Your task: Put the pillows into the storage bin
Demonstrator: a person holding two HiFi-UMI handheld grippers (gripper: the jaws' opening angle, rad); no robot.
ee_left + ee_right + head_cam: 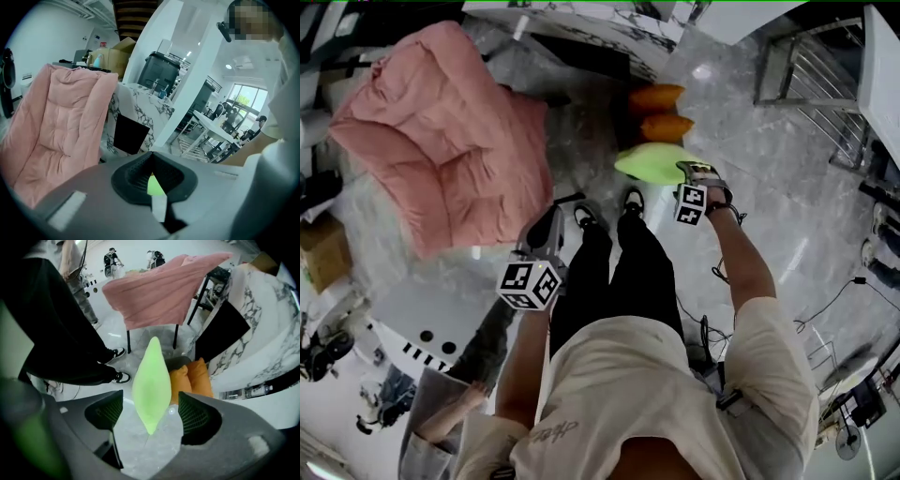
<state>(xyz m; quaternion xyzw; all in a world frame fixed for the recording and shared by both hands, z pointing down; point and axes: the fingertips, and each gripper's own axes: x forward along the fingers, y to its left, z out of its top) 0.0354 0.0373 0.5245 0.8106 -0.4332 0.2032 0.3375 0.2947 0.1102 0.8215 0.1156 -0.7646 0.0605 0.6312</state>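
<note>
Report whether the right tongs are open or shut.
Open: the right tongs stand apart, pads clear of the green pillow between them.

The person wears a cream T-shirt [647, 394], black trousers [623, 281] and black-and-white sneakers [633, 200].

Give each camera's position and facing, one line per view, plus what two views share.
Head view: on the person's head, facing steeply down at pink chair, green pillow, orange pillows; shows torso, legs, arms.
Left gripper view: on the left gripper, facing the chair; shows its shut jaws.
Right gripper view: on the right gripper, facing down at the pillows; shows its open jaws, the person's legs.
Head and right gripper views share the pillows and legs.
</note>
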